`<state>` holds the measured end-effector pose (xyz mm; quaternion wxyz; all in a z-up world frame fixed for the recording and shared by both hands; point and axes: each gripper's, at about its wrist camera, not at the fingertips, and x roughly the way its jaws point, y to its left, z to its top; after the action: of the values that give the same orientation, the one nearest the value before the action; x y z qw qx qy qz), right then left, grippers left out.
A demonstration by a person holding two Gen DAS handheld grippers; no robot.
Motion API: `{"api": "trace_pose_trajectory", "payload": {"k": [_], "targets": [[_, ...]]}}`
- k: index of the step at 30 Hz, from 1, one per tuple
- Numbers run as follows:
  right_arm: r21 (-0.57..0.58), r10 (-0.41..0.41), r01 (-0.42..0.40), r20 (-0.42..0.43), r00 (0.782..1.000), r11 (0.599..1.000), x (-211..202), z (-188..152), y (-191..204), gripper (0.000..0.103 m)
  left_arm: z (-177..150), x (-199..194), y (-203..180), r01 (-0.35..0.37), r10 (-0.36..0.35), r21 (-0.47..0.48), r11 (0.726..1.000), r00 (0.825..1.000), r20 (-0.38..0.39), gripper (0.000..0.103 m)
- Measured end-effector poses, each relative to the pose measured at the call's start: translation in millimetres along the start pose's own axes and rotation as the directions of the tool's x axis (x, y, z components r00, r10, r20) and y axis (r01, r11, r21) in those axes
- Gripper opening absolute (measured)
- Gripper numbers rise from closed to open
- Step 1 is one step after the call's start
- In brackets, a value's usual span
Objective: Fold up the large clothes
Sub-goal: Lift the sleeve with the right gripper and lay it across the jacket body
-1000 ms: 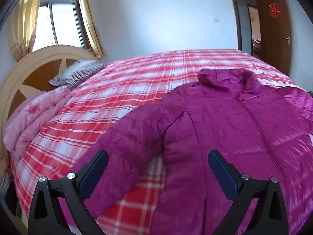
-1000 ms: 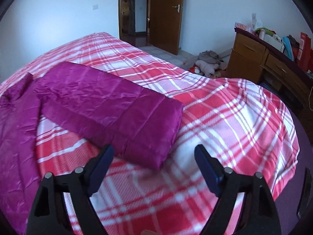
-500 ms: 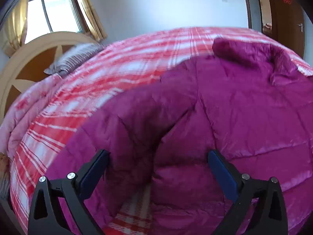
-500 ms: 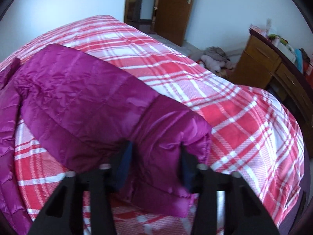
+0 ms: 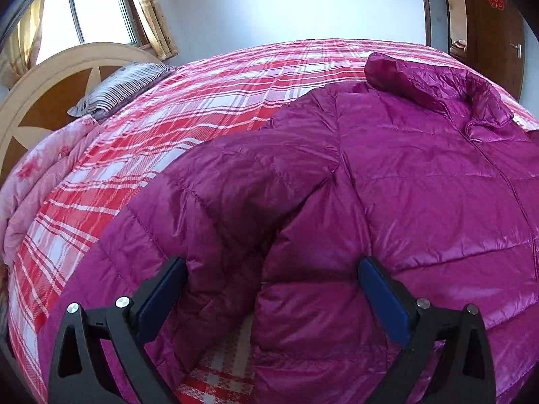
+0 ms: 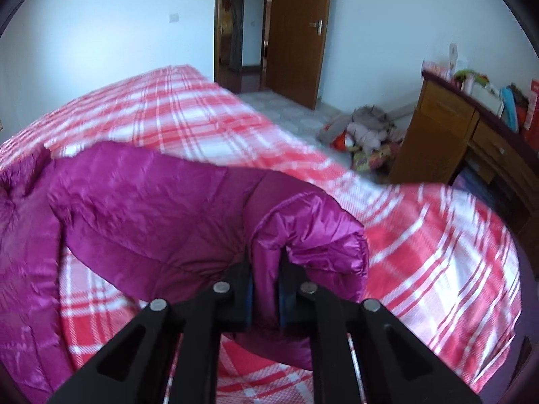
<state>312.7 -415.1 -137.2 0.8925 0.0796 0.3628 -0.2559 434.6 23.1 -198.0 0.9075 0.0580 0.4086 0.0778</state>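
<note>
We are working the first sleeve fold; the purple jacket is lying spread on the plaid bed; our right tool is clamping the cuff of the right sleeve, pinched narrow on the padding; our left tool is hovering wide over the left sleeve, gripping nothing; next, we judge, we are needing to carry the cuff across the chest.
</note>
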Motion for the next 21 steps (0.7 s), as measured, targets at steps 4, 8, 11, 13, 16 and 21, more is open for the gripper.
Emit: {"api": "trace_pose_trajectory", "payload": {"k": [4,8,11,13,16,21], "targets": [[-0.038,-0.006,0.01,0.094,0.996,0.999,-26.9,31.7,14.8,0.011,-1.0,1.1,3.6,0.024,-0.024,-0.022,0.999,1.0,-0.004,0.102],[-0.098,0.013,0.005,0.181,0.983,0.995,-56.6,53.7,39.4,0.011,-1.1,1.7,5.0,0.034,-0.035,-0.032,0.999,0.999,-0.006,0.102],[-0.166,0.047,-0.005,0.247,0.968,0.986,-80.1,69.2,69.2,0.011,-1.8,1.7,5.2,0.041,-0.041,-0.038,0.998,0.999,-0.005,0.102],[-0.21,0.072,-0.013,0.276,0.958,0.978,-92.9,74.5,87.1,0.011,-1.9,1.9,6.4,0.047,-0.048,-0.044,0.998,0.999,-0.007,0.102],[-0.301,0.128,-0.028,0.319,0.939,0.953,-113.4,77.0,124.1,0.011,-2.0,2.5,8.0,0.057,-0.057,-0.052,0.997,0.998,-0.007,0.102],[-0.444,0.201,-0.028,0.347,0.916,0.896,-133.9,69.9,188.9,0.011,-2.4,3.3,10.2,0.072,-0.073,-0.065,0.995,0.997,-0.01,0.102]]}}
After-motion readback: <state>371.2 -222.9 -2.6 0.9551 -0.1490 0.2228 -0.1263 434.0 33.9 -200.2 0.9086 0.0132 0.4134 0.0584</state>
